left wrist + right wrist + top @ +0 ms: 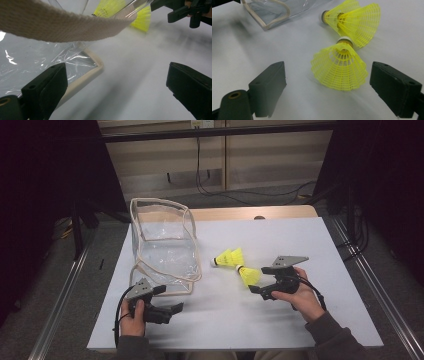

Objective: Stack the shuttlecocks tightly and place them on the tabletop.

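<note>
Right gripper view: we see the nearest yellow shuttlecock [340,68] lying on its side on the white tabletop [274,45], skirt toward us, cork away; it lies ahead of the two black jaws and between their lines, touching neither; the right gripper [328,87] stands wide open and holds nothing.

Other shuttlecocks: two more, nested one in the other [353,21], lie just beyond the nearest one, close enough that its cork may touch their skirt; we cannot tell.

Left gripper: in the left gripper view its jaws also stand wide apart with nothing between them; one jaw hangs over the clear plastic of the bag [37,60], the woven strap [57,23] crosses above.

High view: we place the bag [162,245] toward the left edge of the tabletop, standing open, the shuttlecocks [239,265] near the middle, the right gripper [257,287] just short of them, the left gripper [172,310] near the front edge beside the bag.

Risk, skirt: we judge the mesh soft; jaws closing across it could crush it or let it spring out sideways.

Risk, neighbours: pushing forward could knock the nested pair and roll them off toward the far edge.

Risk, bag: floppy walls may sag shut if the left gripper takes no hold.

View difference: the right gripper view gives mesh detail and jaw alignment; the high view alone gives the whole layout and both hands [300,295].
</note>
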Tool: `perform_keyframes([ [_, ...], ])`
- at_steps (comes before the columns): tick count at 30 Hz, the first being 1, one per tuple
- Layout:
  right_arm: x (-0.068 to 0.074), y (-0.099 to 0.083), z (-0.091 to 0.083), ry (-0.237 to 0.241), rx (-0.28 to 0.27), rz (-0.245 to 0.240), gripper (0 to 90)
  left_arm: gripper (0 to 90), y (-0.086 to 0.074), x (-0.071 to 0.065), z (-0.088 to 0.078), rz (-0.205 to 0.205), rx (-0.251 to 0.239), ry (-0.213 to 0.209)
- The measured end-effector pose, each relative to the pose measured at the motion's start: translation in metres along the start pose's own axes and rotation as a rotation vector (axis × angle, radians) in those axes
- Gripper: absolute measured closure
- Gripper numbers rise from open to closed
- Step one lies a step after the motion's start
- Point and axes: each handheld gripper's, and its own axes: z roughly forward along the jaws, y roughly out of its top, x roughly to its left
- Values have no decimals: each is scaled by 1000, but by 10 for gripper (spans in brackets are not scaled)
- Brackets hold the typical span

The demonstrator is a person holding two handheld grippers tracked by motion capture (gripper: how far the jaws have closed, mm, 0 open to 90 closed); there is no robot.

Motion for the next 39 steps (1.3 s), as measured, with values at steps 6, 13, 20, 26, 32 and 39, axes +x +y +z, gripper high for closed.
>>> perform_keyframes([
  [6,3,1,1,7,-2,-7,132,36,0,0,0,-2,-6,-1],
  [13,5,1,2,13,1,-7,138,36,0,0,0,-2,-5,0],
  [20,7,1,3,16,6,-9,149,37,0,0,0,-2,-6,-1],
  [26,10,1,5,24,9,-10,165,36,0,0,0,0,-6,-1],
  [32,14,2,10,28,18,-24,197,36,0,0,0,1,-2,0],
  [39,15,1,14,7,27,-28,254,36,0,0,0,-1,-4,-1],
])
